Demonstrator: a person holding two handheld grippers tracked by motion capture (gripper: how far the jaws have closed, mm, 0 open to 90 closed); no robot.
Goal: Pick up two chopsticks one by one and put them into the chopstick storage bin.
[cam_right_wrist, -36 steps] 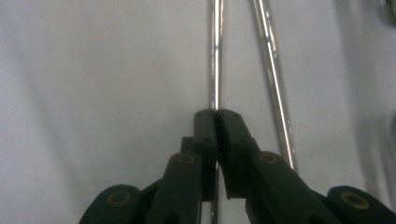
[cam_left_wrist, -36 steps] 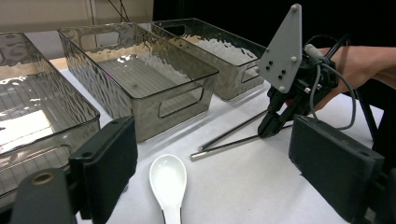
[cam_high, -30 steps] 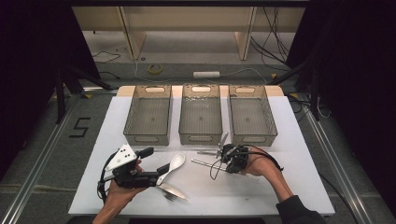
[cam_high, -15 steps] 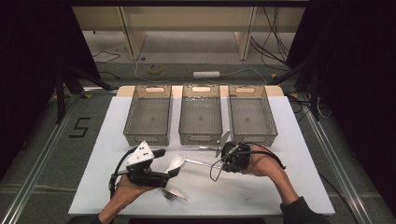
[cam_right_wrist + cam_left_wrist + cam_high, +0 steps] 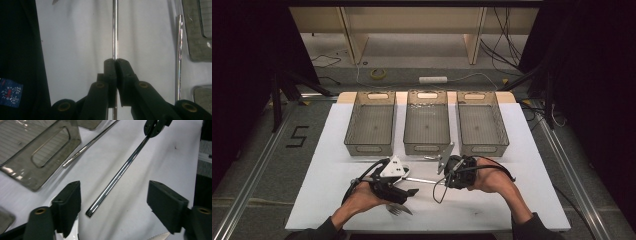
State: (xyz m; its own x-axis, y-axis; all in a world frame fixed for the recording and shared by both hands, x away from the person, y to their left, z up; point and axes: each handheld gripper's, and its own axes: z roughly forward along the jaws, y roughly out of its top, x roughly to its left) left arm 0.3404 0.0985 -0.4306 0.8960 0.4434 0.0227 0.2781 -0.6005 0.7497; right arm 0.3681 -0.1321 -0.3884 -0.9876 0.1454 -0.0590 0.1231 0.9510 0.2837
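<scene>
Sorting has barely begun: right gripper clamps a steel rod above the desk's near edge, left gripper, jaws closing but unclamped, straddles its free end; three bins are empty.

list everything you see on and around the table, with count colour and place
shiny metal rod: 1, silver, held off the table by the right gripper, free end between the left gripper's jaws
second thin metal rod: 1, silver, lying by the bins
clear grey plastic bins: 3, smoky grey, in a row at the far side
metal fork: 1, silver, near edge
white table top: 1, white
roll of tape: 1, yellow, floor beyond
power strip: 1, white, floor beyond
left gripper: 1, black, jaws just closing, not yet touching the rod
right gripper: 1, black, shut on the rod
</scene>
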